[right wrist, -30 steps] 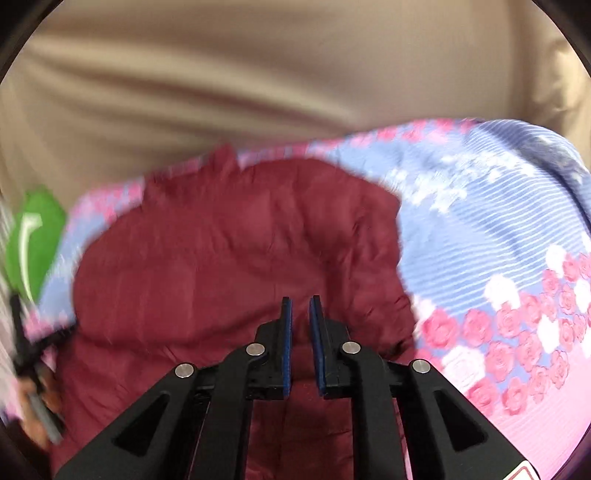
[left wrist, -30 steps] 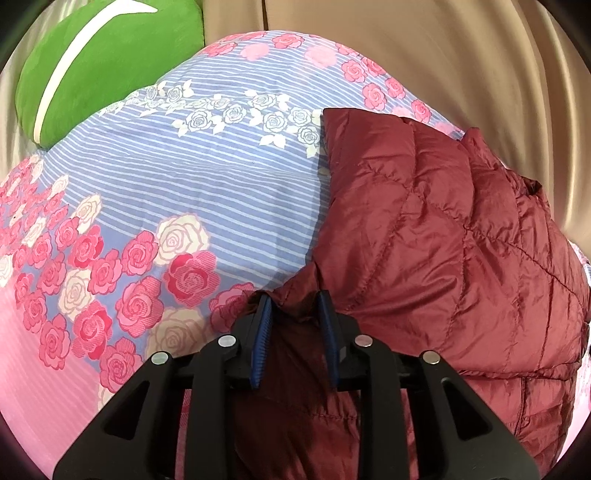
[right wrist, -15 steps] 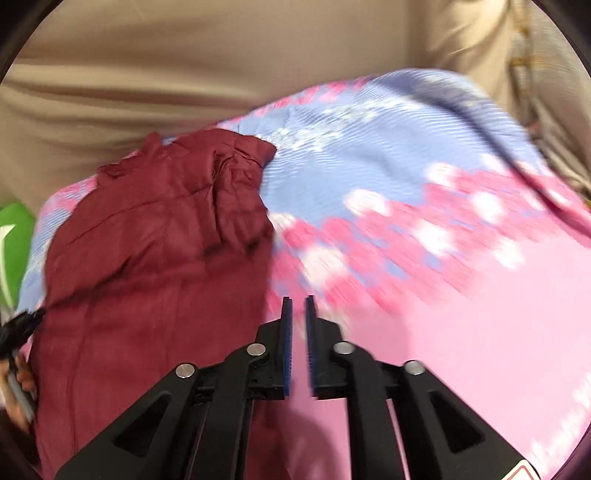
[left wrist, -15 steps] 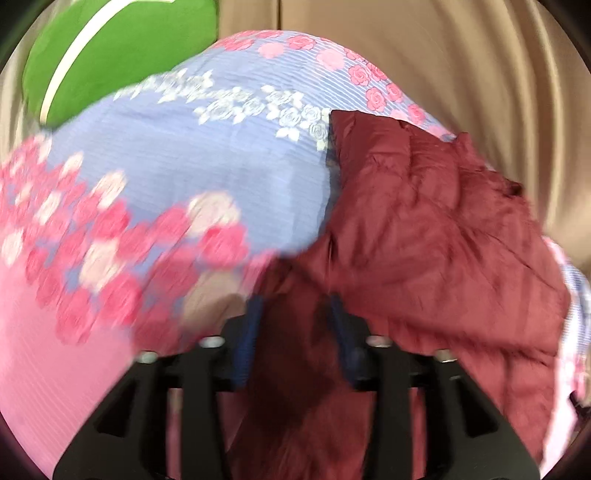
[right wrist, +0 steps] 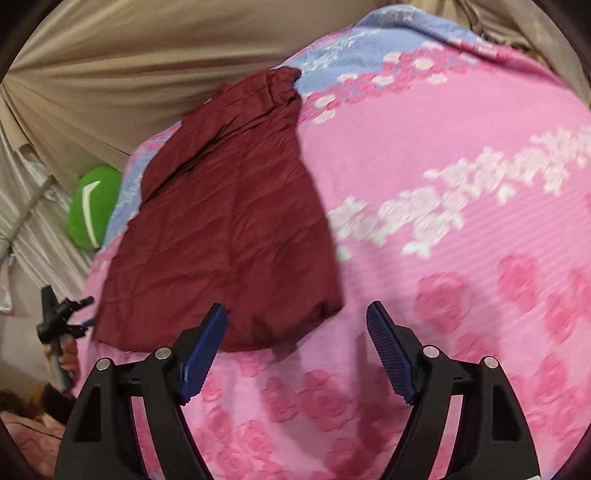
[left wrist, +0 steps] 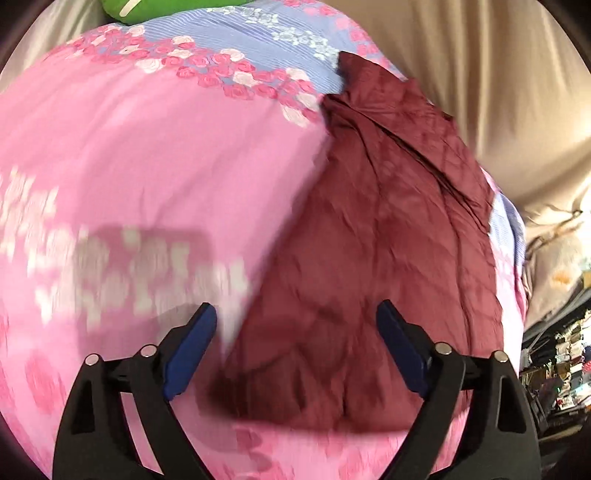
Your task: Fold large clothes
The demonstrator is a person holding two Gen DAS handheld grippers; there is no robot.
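Note:
A dark red quilted jacket lies folded into a long strip on the bed; it also shows in the right wrist view. My left gripper is open and empty, just above the jacket's near end. My right gripper is open and empty, over the bedspread beside the jacket's near right corner. Neither gripper touches the jacket.
The bed has a pink and blue rose-patterned bedspread. A green cushion lies at the bed's far side, also in the left wrist view. Beige curtains hang behind. Cluttered shelves stand at the right.
Both grippers were shut, the left on the jacket's edge. Both have opened, let go and pulled back toward the bed's near side. The jacket now lies folded narrower.

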